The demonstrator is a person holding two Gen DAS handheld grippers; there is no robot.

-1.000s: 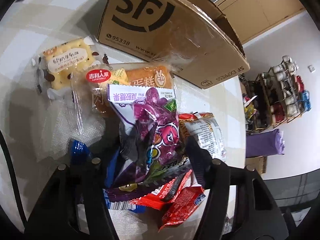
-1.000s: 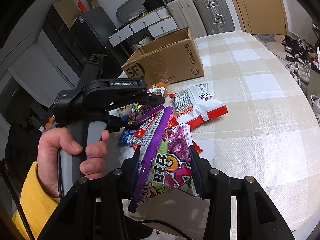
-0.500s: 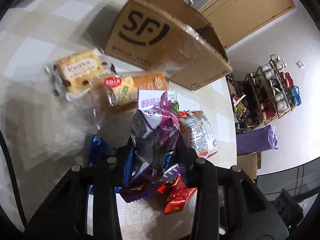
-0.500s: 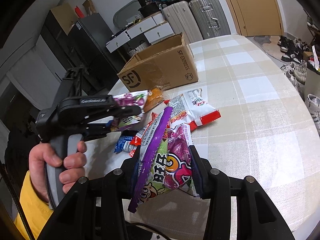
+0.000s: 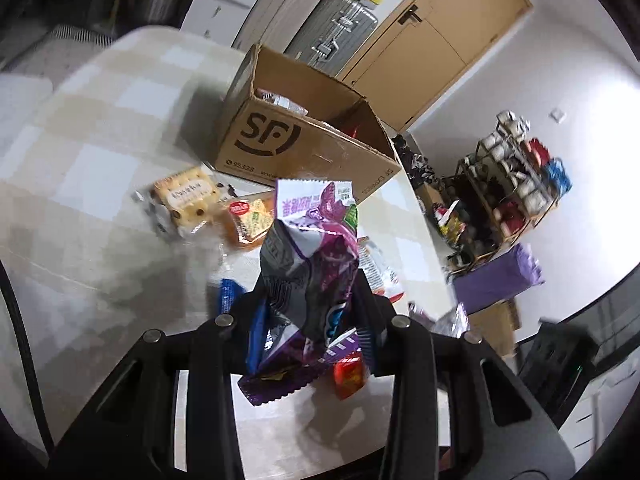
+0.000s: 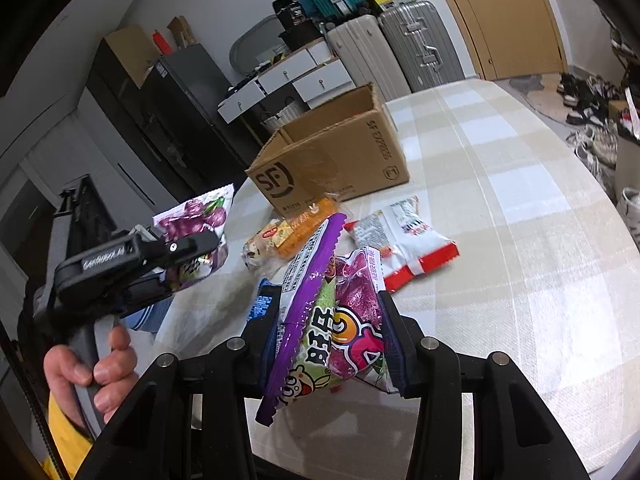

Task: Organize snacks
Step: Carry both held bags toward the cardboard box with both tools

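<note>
Presently, partway through: some packets already lie inside the box [image 5: 308, 148]; several are left on the table [image 6: 520, 208].

Held items:
- Left gripper [image 5: 310, 308]: jaws clamped on a purple pouch [image 5: 316, 256], crinkled glossy foil, lifted clear of the table, the box beyond it.
- Right gripper [image 6: 332, 344]: jaws closed on a second purple bag [image 6: 340, 320], puffy, serrated seam along its edge, cartoon print; held low at the near side of the table.

Box: brown corrugated card, open-topped, printed logo on the front, at the far side of the table. Contents only partly visible.

Left on the table:
- Biscuit pack [image 5: 186, 200], clear wrap, pale square, left of the pile, near the box front.
- Orange cake pack [image 6: 292, 232], clear soft wrap, just in front of the box.
- Red-and-white bag [image 6: 412, 240], flat, glossy, right of the pile.
- Blue packet [image 5: 228, 292], mostly hidden behind the gripper.
- Red packet [image 5: 350, 372], small, partly hidden.

Table: pale checked cloth, matte, rounded edge.

Judgement: both held bags and about five loose items remain to be boxed.
</note>
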